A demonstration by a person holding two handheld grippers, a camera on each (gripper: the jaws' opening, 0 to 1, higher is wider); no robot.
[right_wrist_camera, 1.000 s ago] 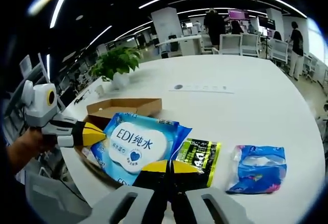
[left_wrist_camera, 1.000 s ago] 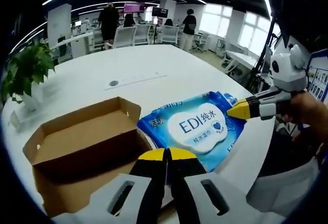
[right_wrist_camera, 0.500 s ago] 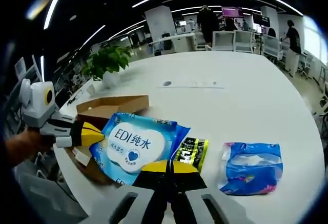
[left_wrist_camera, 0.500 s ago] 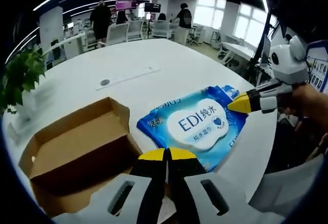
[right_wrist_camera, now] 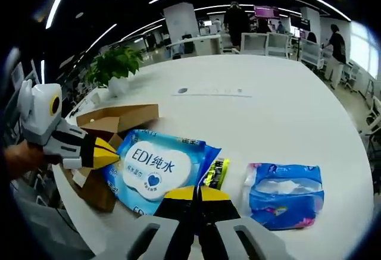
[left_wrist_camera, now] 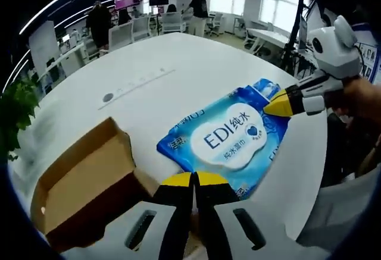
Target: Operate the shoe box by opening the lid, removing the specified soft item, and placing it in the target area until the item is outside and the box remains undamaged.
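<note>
Progress looks late-stage: brown cardboard shoe box (left_wrist_camera: pixel 83 188) sits open w/ flaps up, nothing visible inside, no damage I can spot, and the blue flat pack of wet wipes w/ white label (left_wrist_camera: pixel 229 138) is already outside it, held just beside the box's open end over the white round table (left_wrist_camera: pixel 178 63). Left gripper (left_wrist_camera: pixel 192 179) has its yellow-tipped jaws closed on the pack's near edge; right gripper (right_wrist_camera: pixel 197 193) likewise pinches the pack's opposite edge, jaws together. Left to do, by my read: lower the pack onto the table and let go w/ both; which spot counts as target I can't tell. Beyond the pack, away from the box, lie a small black-and-yellow sachet (right_wrist_camera: pixel 216 173), partly under the pack's edge, and a blue-and-clear crinkled plastic bag (right_wrist_camera: pixel 284 196) — these crowd the landing side. Potted green plant (right_wrist_camera: pixel 113 66) stands past the box, well apart. People, chairs far behind.
</note>
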